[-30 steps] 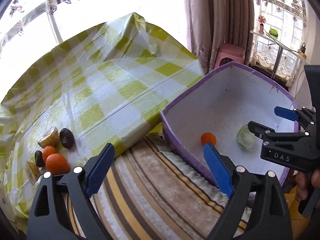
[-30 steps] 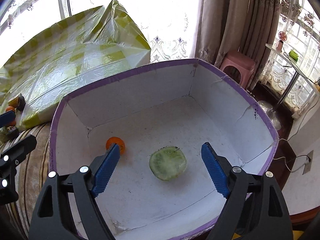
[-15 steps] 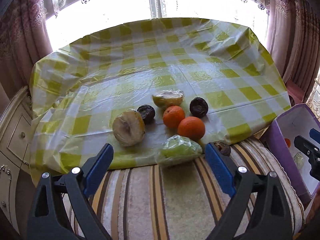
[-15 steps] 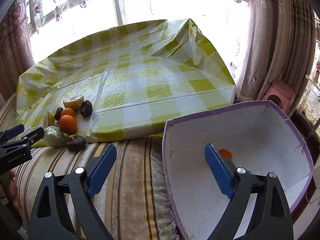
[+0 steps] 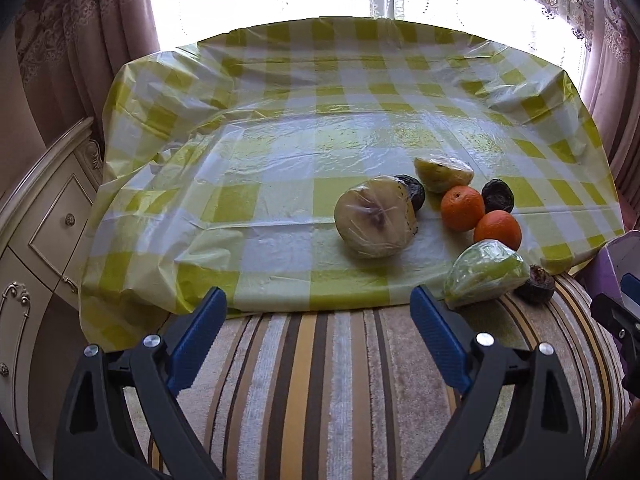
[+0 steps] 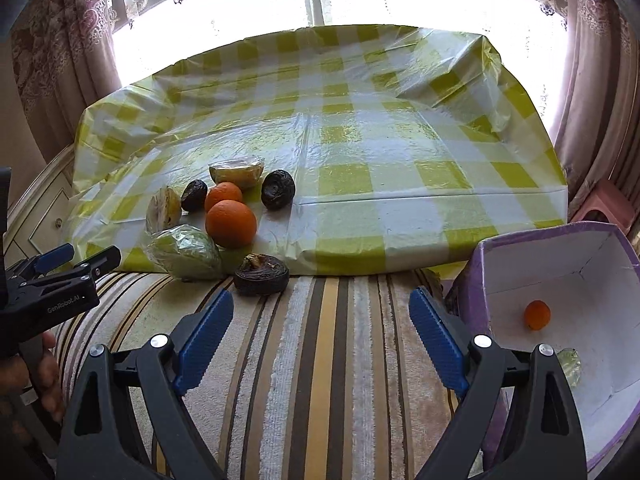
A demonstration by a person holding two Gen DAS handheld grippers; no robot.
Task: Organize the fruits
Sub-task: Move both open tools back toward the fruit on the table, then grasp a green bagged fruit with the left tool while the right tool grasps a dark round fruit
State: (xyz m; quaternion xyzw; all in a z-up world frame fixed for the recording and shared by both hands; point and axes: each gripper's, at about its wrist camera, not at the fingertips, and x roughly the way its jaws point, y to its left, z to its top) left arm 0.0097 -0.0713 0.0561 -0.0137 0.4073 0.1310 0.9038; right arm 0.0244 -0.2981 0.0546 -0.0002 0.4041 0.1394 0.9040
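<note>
**Fruit cluster on the checked cloth, both grippers empty above the striped rug**

The fruits lie grouped on a yellow-and-white checked plastic tablecloth (image 5: 280, 152), toward its near edge. In the left wrist view there are 2 round oranges (image 5: 462, 208) (image 5: 498, 229) touching each other, a large pale cut fruit wrapped in clear film (image 5: 374, 222), a smaller yellowish cut fruit in film (image 5: 443, 174) behind them, and 2 dark wrinkled round fruits (image 5: 412, 191) (image 5: 497, 196) among them. A green fruit piece wrapped in clear plastic (image 5: 486, 278) sits at the cloth's front edge, with a third dark wrinkled fruit (image 5: 536, 284) just beside it on a brown, cream and yellow striped rug (image 5: 340, 392).

At the right in the right wrist view stands a white cardboard box with a purple rim (image 6: 560, 230), on the rug beside the cloth. Inside it lie 1 small orange (image 6: 537, 315) and a pale green film-wrapped piece (image 6: 569, 362), partly hidden by the gripper's arm.

The left gripper (image 5: 318, 336) hangs over the rug with its blue-padded jaws spread wide and nothing between them. The right gripper (image 6: 320, 334) also stands wide apart and empty over the rug, its jaws having just been opening. A hand (image 6: 44, 376) holds the left gripper at the edge of the right wrist view.

A cream carved cabinet (image 5: 36, 216) stands left of the cloth, and patterned curtains (image 5: 80, 32) frame a bright window.
</note>
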